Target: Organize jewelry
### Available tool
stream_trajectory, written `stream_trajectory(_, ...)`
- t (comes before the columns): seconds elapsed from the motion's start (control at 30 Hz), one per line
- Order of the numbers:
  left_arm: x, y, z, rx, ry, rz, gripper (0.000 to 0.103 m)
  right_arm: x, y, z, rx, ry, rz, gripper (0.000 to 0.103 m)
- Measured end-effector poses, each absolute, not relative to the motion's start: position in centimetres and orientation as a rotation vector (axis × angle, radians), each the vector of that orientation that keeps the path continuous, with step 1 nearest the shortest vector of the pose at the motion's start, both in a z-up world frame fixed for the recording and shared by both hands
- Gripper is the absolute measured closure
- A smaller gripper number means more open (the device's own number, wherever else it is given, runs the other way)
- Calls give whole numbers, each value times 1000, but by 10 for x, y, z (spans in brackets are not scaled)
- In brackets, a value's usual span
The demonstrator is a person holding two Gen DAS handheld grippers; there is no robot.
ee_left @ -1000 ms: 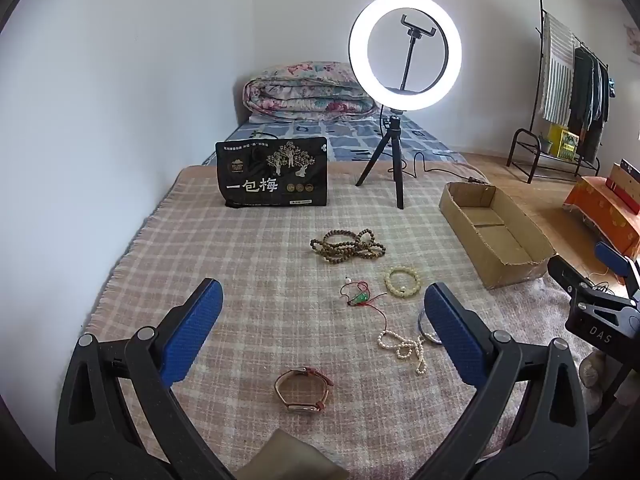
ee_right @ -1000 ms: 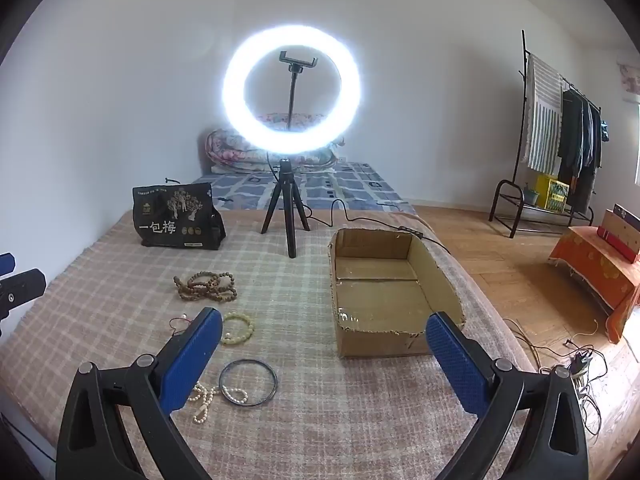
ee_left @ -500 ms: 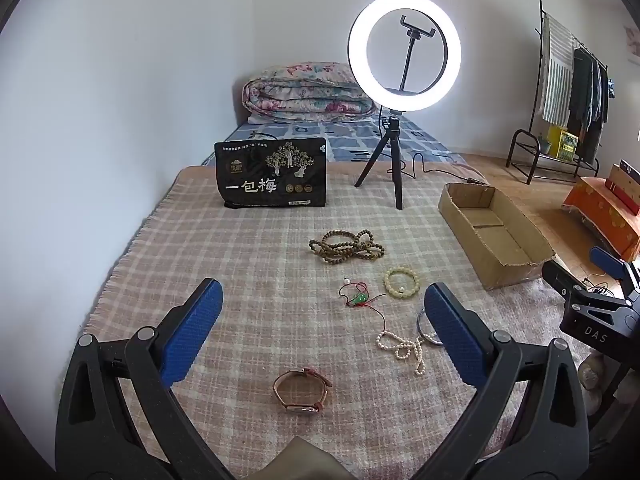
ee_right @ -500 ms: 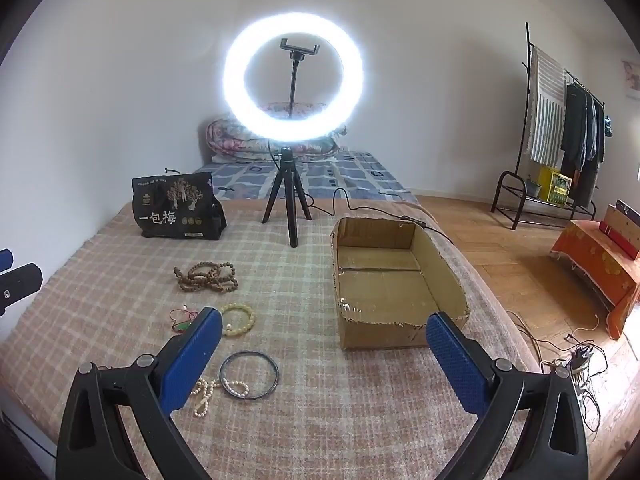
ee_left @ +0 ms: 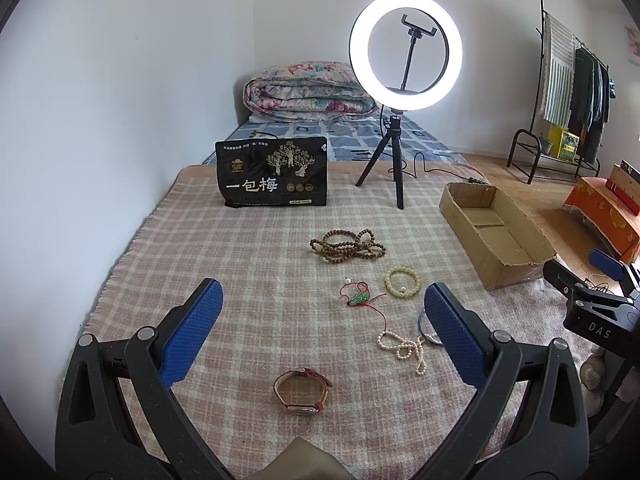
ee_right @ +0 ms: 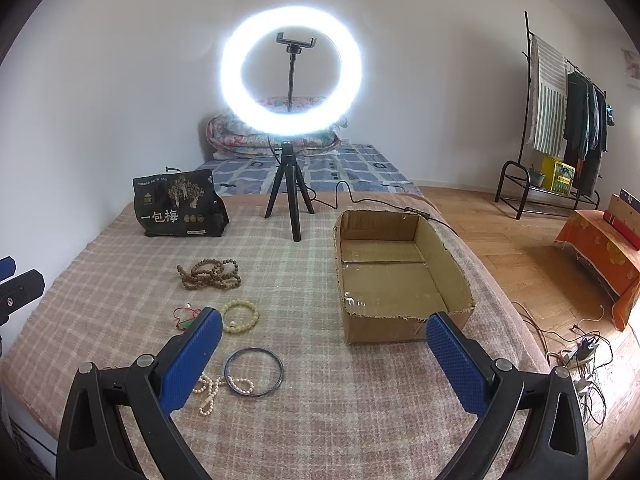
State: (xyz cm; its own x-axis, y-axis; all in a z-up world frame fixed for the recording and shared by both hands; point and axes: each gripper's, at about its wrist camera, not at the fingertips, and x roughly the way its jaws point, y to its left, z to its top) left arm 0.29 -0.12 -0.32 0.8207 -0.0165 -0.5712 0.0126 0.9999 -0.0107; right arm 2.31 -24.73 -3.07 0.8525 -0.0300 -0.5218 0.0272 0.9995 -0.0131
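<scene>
Jewelry lies spread on a checked blanket. I see a brown bead necklace (ee_left: 347,245) (ee_right: 210,275), a pale yellow bead bracelet (ee_left: 402,281) (ee_right: 240,315), a red cord with a green pendant (ee_left: 359,298) (ee_right: 186,317), a white pearl strand (ee_left: 402,347) (ee_right: 216,388), a dark bangle (ee_right: 253,372) and a brown-strap watch (ee_left: 302,390). An open cardboard box (ee_left: 496,232) (ee_right: 400,276) stands to the right. My left gripper (ee_left: 324,336) is open above the blanket near the watch. My right gripper (ee_right: 324,364) is open, between the bangle and the box.
A ring light on a tripod (ee_left: 404,92) (ee_right: 291,120) and a black snack bag (ee_left: 272,172) (ee_right: 178,210) stand at the back of the blanket. A folded quilt (ee_left: 308,94) lies behind. Clothes rack (ee_right: 560,128), cables (ee_right: 580,356) and wooden floor are on the right.
Both grippers have lifted and drawn back slightly. In the right wrist view the jewelry and box sit lower. Both stay open and empty.
</scene>
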Motion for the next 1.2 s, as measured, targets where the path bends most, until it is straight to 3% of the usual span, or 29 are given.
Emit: stream_trajectory(1.2,1,1,-1,-15,604,-17,0,24,-249,-32,28,572,-16,0)
